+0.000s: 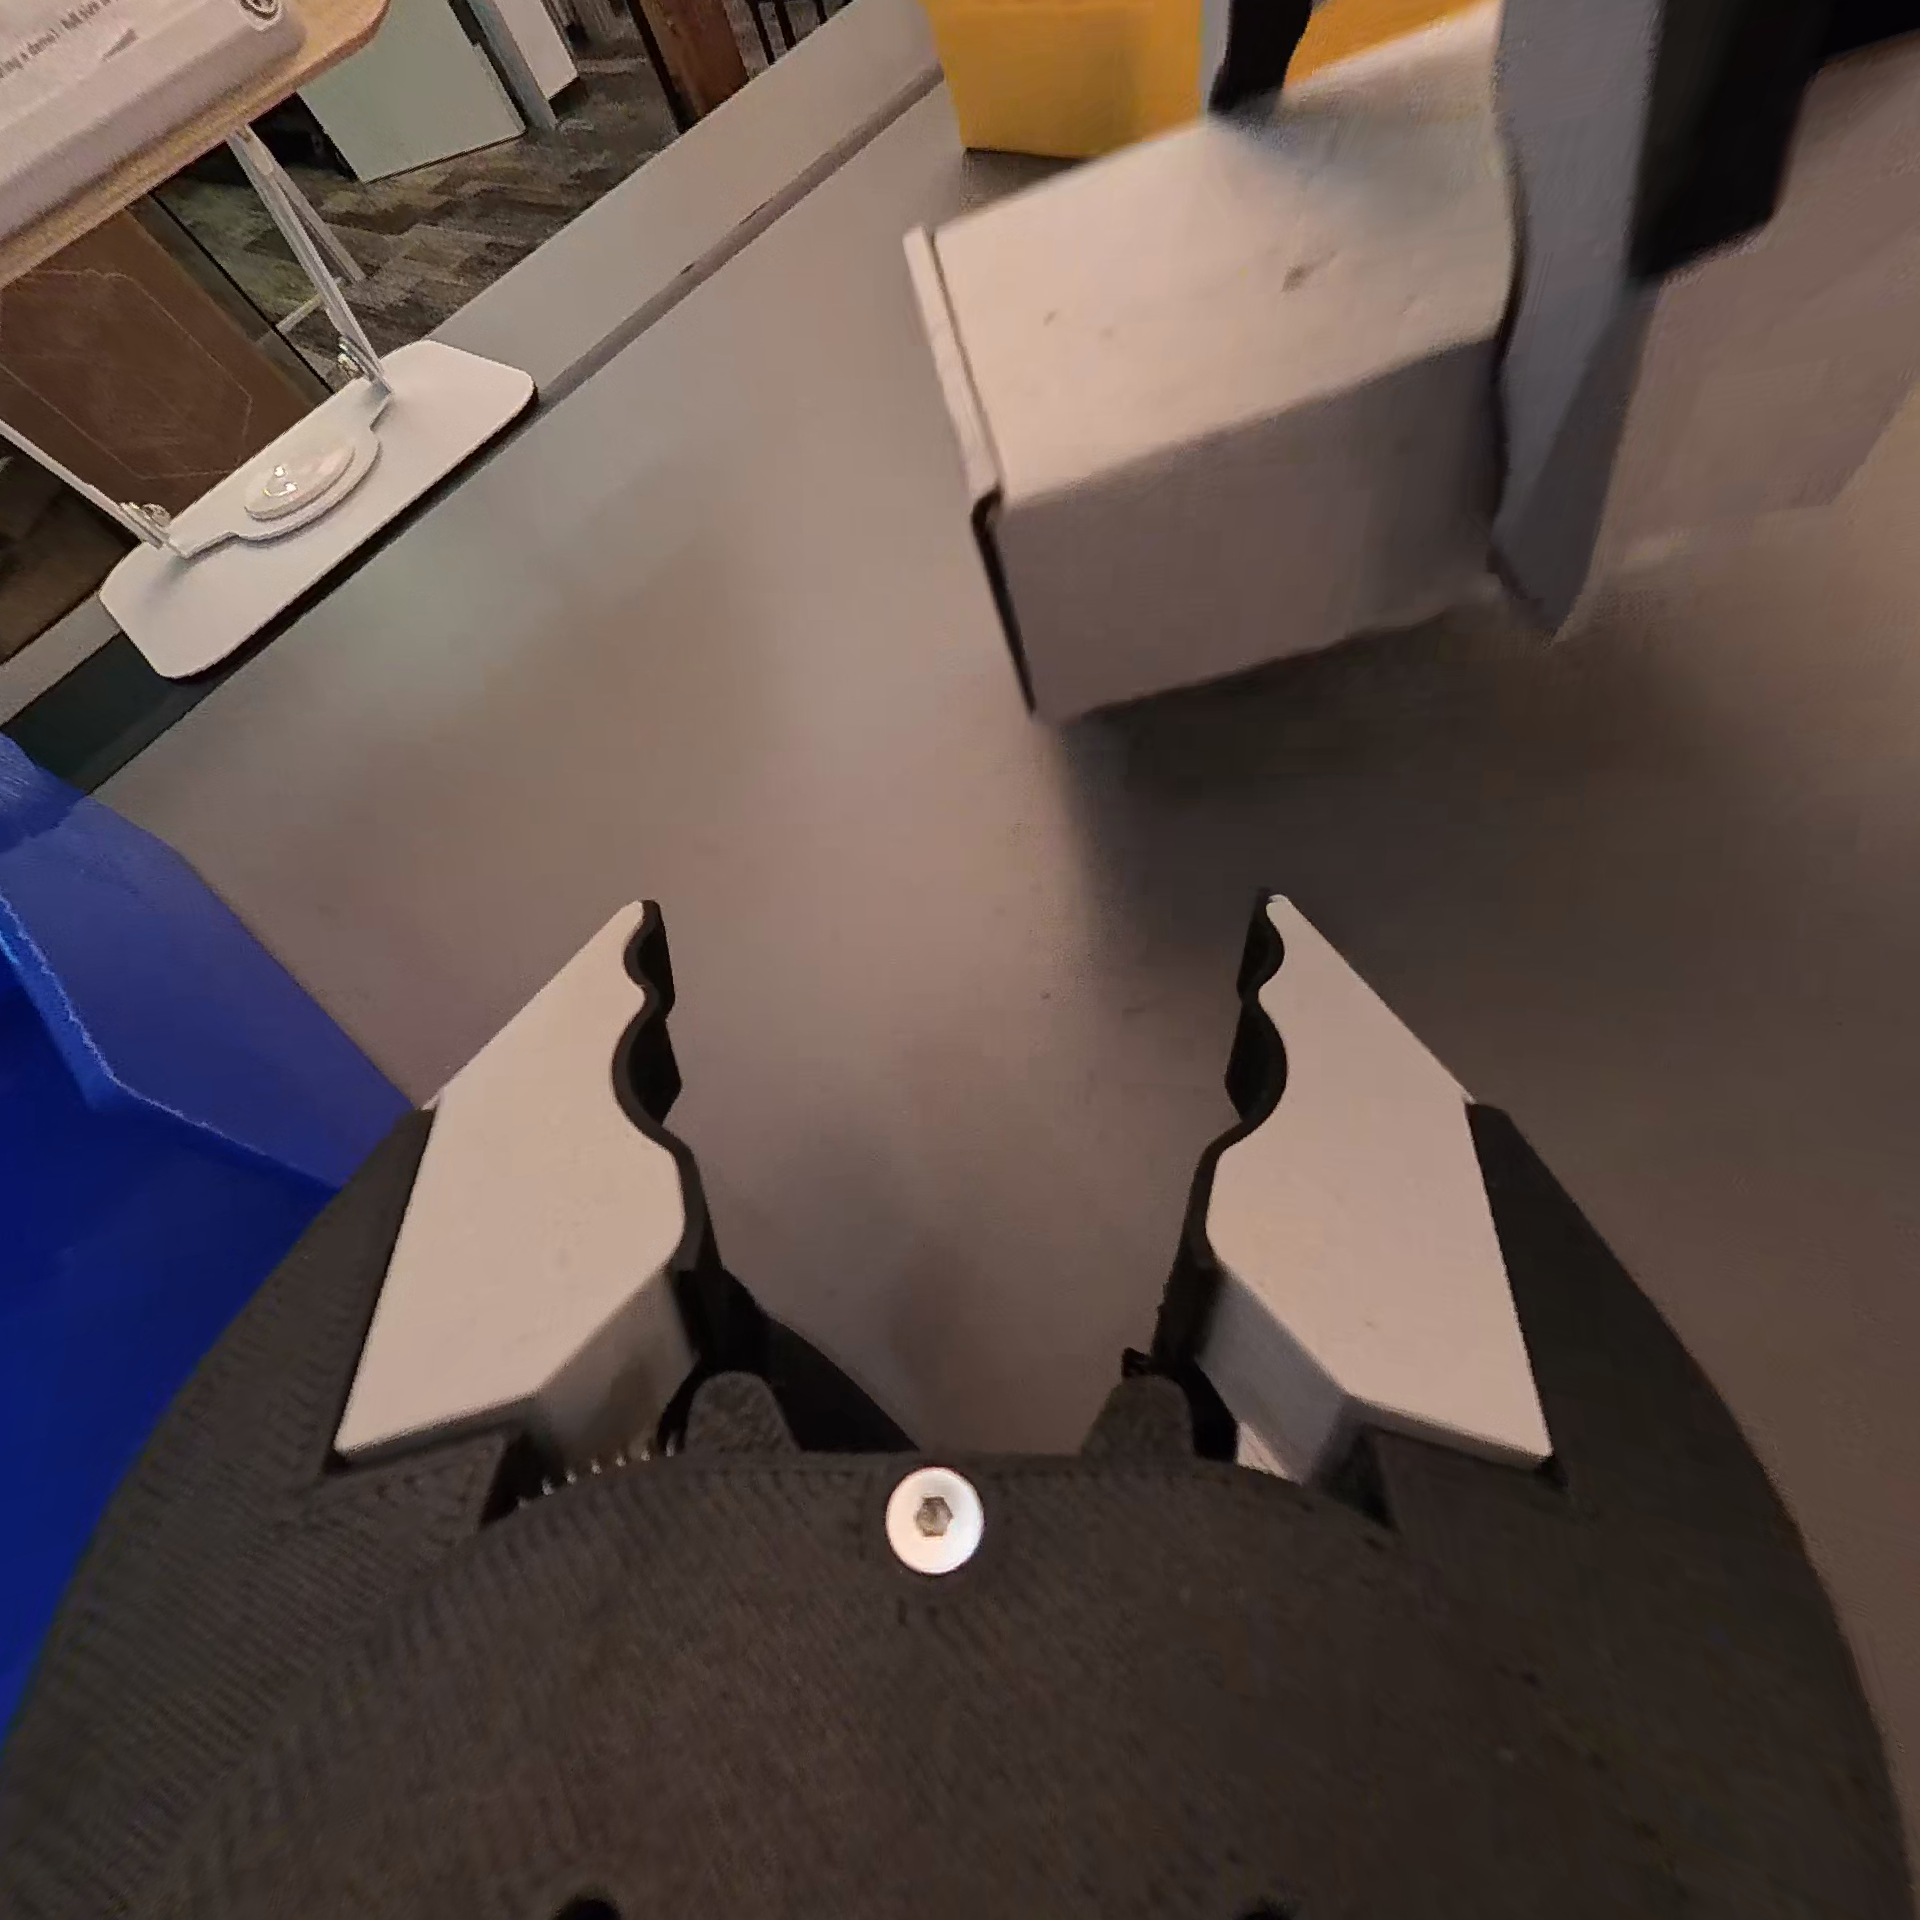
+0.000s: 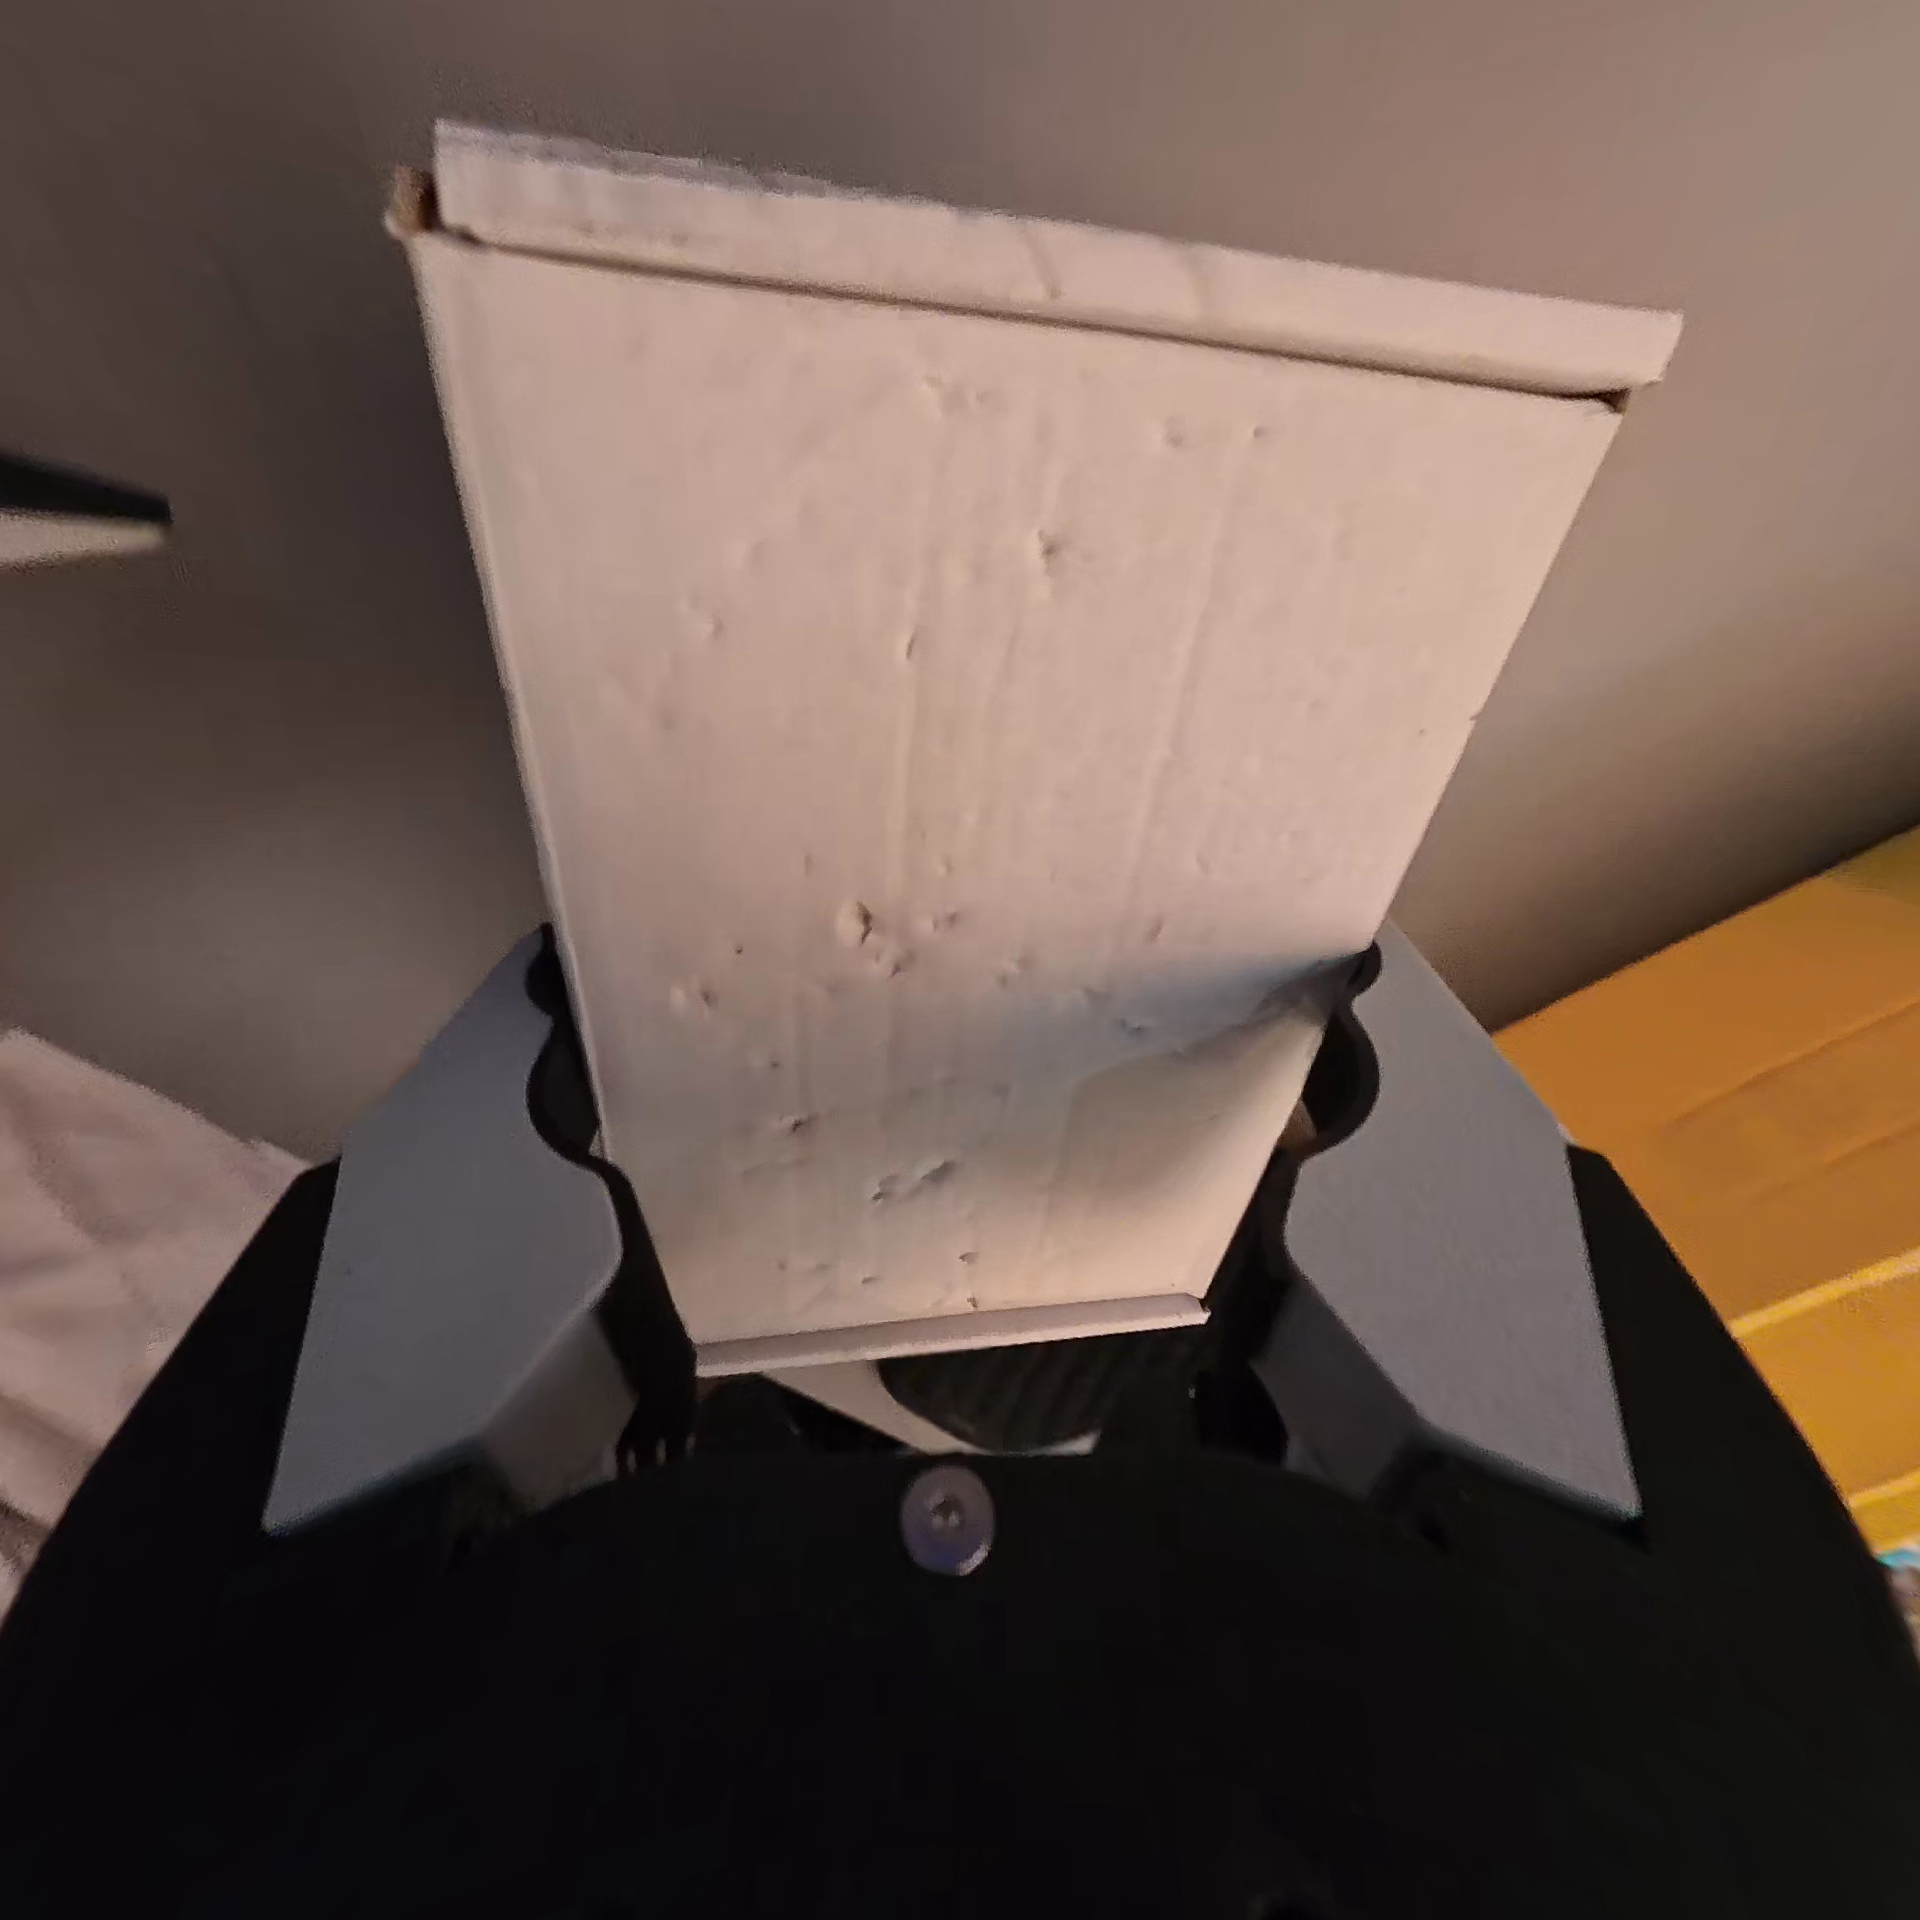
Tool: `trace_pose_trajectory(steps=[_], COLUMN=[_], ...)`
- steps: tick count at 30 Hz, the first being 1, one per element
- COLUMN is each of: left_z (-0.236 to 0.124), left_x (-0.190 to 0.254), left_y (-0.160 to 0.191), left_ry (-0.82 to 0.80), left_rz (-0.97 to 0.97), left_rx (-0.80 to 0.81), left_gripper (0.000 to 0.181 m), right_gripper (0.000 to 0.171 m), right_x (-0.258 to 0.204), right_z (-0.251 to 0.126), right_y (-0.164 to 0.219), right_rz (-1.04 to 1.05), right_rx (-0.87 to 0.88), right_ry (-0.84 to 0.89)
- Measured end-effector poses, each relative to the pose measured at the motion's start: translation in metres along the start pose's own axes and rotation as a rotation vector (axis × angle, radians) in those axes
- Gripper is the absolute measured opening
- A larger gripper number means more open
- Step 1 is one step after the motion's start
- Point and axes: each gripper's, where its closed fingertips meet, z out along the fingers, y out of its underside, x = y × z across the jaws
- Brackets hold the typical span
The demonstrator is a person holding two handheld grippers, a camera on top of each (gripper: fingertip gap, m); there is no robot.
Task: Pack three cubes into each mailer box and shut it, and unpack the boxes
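Note:
A closed white mailer box (image 2: 987, 623) sits between the fingers of my right gripper (image 2: 956, 951), which is shut on its two sides near one end. In the left wrist view the same box (image 1: 1216, 416) is at the upper right, tilted over the grey table (image 1: 727, 675), with a grey finger (image 1: 1558, 364) of the right gripper against its right side. My left gripper (image 1: 958, 914) is open and empty, low over the table, short of the box and to its left. No cubes are in view.
A blue bin (image 1: 125, 1195) is close on the left of my left gripper. A yellow box (image 1: 1060, 73) stands beyond the mailer box and also shows in the right wrist view (image 2: 1714, 1091). A white stand base (image 1: 343, 499) sits at the table's left edge.

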Motion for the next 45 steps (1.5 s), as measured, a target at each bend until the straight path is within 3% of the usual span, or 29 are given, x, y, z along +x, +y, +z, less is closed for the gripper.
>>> trace_pose_trajectory(steps=[6,10,14,20,28,34,45], left_z=[0.001,0.001,0.001,0.002,0.003,0.007,0.009], left_x=[0.0,-0.001,-0.002,-0.01,-0.014,-0.014,-0.015], left_y=[0.002,0.002,0.001,0.0,-0.001,0.002,0.003], left_ry=[0.002,0.011,0.01,0.003,-0.003,-0.026,-0.039], left_rz=[0.0,-0.016,-0.024,-0.064,-0.076,-0.05,-0.032], left_rx=[-0.009,-0.009,-0.004,0.005,0.015,-0.012,-0.022], left_gripper=[0.109,0.109,0.109,0.109,0.107,0.106,0.105], right_gripper=[0.14,0.14,0.14,0.14,0.14,0.139,0.139], right_x=[0.042,0.097,0.162,0.223,0.231,0.24,0.259], right_z=[-0.061,-0.103,-0.12,-0.079,0.015,0.021,0.048], right_y=[0.039,0.081,0.128,0.167,0.174,0.169,0.185], right_rz=[-0.033,0.006,0.022,-0.016,-0.239,-0.277,-0.464], right_rx=[-0.003,0.009,0.015,0.053,-0.038,-0.026,-0.228], right_ry=[0.029,0.035,0.061,0.012,-0.085,-0.116,0.036])
